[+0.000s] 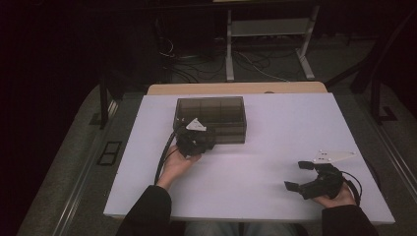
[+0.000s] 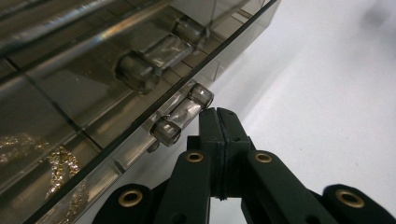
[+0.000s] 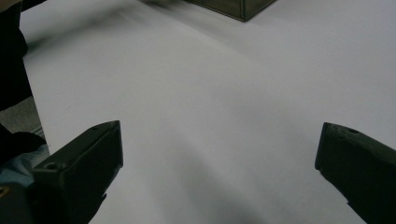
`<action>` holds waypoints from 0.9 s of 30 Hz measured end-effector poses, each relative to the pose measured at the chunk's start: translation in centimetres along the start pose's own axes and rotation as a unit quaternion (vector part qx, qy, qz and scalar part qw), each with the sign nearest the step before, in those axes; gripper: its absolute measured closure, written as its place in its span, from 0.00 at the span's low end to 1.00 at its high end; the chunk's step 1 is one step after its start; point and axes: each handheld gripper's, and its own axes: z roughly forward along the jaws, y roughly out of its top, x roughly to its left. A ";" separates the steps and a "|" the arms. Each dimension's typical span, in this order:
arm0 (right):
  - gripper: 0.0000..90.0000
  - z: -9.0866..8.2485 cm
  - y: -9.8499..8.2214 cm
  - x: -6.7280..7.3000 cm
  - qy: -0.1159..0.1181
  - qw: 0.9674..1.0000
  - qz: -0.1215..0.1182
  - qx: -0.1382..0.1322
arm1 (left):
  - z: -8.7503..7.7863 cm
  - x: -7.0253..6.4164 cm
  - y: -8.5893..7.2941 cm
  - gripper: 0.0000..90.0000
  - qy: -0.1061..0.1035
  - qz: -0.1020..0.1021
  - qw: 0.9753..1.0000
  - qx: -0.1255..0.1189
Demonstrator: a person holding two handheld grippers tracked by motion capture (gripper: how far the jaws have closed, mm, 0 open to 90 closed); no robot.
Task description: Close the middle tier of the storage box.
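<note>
A smoky clear compartment box (image 1: 211, 115) lies with its lid down at the far middle of the white table. My left gripper (image 1: 204, 138) is at the box's front wall. In the left gripper view its jaws are shut (image 2: 219, 115) with nothing between them, and their tips sit right beside the clear hinge-like latch (image 2: 182, 116) on the box's front edge. A gold chain (image 2: 60, 163) shows through the lid in one compartment. My right gripper (image 1: 298, 175) rests low at the near right, open, with bare table between its jaws (image 3: 219, 140). A corner of the box (image 3: 233, 7) shows far off.
The white table top (image 1: 275, 128) stretches between the two hands. A wooden strip (image 1: 236, 88) runs along its far edge. Beyond stand a white desk frame (image 1: 265, 44) and loose cables on the floor. The room is dark.
</note>
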 end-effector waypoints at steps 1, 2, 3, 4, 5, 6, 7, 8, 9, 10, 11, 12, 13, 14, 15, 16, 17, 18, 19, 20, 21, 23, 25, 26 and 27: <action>0.00 0.0 0.0 0.0 -0.001 1.000 -0.001 0.000 | 0.0 0.0 0.0 0.99 0.000 -0.002 1.000 -0.001; 0.00 0.0 0.0 0.0 -0.001 1.000 0.000 0.000 | 0.0 0.1 0.0 0.99 0.002 -0.002 1.000 -0.003; 0.00 0.0 0.0 0.0 -0.001 1.000 0.000 0.000 | 0.0 0.1 0.0 0.99 0.002 -0.002 1.000 -0.003; 0.00 0.0 0.0 0.0 0.000 1.000 0.000 0.000 | 0.0 0.2 0.1 0.99 0.003 -0.002 1.000 -0.003; 0.00 0.0 0.0 0.0 0.000 1.000 0.000 0.000 | 0.0 0.3 0.1 0.99 0.004 -0.003 1.000 -0.003; 0.00 0.0 0.0 0.0 0.000 1.000 -0.001 0.001 | 0.0 0.3 0.1 0.99 0.004 -0.002 1.000 -0.003; 0.00 0.0 0.0 0.0 -0.001 1.000 0.000 0.001 | 0.0 0.3 0.1 0.99 0.004 -0.003 1.000 -0.003; 0.00 0.0 0.0 0.0 -0.001 1.000 -0.001 0.000 | 0.0 0.4 0.2 0.99 0.005 -0.003 1.000 -0.004; 0.00 0.0 0.0 0.0 0.000 1.000 -0.001 0.001 | 0.1 0.4 0.2 0.99 0.005 -0.003 1.000 -0.005; 0.00 0.0 0.0 0.0 0.000 1.000 -0.001 0.001 | 0.1 0.4 0.2 0.99 0.006 -0.006 1.000 -0.007; 0.00 0.0 0.0 0.0 0.000 1.000 -0.001 0.001 | 0.1 0.5 0.2 0.99 0.006 -0.006 1.000 -0.008; 0.00 0.0 0.0 0.0 -0.001 1.000 -0.001 0.001 | 0.1 0.5 0.2 0.99 0.006 -0.010 1.000 -0.007; 0.00 0.0 0.0 0.0 -0.001 1.000 -0.001 0.000 | 0.2 0.5 0.2 0.99 0.008 -0.011 1.000 -0.007; 0.00 0.0 0.0 0.0 -0.001 1.000 -0.001 0.000 | 0.2 0.6 0.3 0.99 0.009 -0.012 1.000 -0.007; 0.00 0.0 0.0 0.0 -0.001 1.000 -0.001 0.000 | 0.2 0.6 0.3 0.99 0.010 -0.016 1.000 -0.009; 0.00 0.0 0.0 0.0 -0.001 1.000 -0.001 0.000 | 0.3 0.7 0.3 0.99 0.011 -0.012 1.000 -0.011; 0.00 0.0 0.0 0.0 -0.001 1.000 0.000 0.000 | 0.3 0.7 0.3 0.99 0.012 -0.013 1.000 -0.011; 0.00 0.0 0.0 0.0 -0.001 1.000 0.000 0.001 | 0.3 0.9 0.3 0.99 0.012 -0.013 1.000 -0.011; 0.00 0.1 0.0 0.0 -0.001 1.000 -0.001 0.001 | 0.3 0.9 0.3 0.99 0.010 -0.014 1.000 -0.012; 0.00 0.1 0.0 0.0 -0.001 1.000 0.000 0.001 | 0.3 0.9 0.3 0.99 0.010 -0.016 1.000 -0.013; 0.00 0.1 0.0 0.0 -0.001 1.000 0.000 0.001 | 0.3 0.8 0.3 0.99 0.013 -0.016 1.000 -0.013; 0.00 0.0 0.0 0.0 -0.001 1.000 0.000 0.001 | 0.3 0.6 0.3 0.99 0.009 -0.023 0.999 -0.021; 0.00 0.0 0.0 0.0 -0.001 1.000 0.000 0.000 | 0.1 0.3 0.3 0.99 0.003 -0.026 0.999 -0.028; 0.00 0.0 0.0 0.0 -0.001 1.000 0.001 -0.001 | 0.0 0.2 0.3 0.95 0.000 -0.020 0.999 -0.029; 0.00 -0.1 0.0 -0.1 -0.001 1.000 0.001 -0.001 | 0.0 0.0 0.3 0.93 -0.002 -0.017 0.999 -0.027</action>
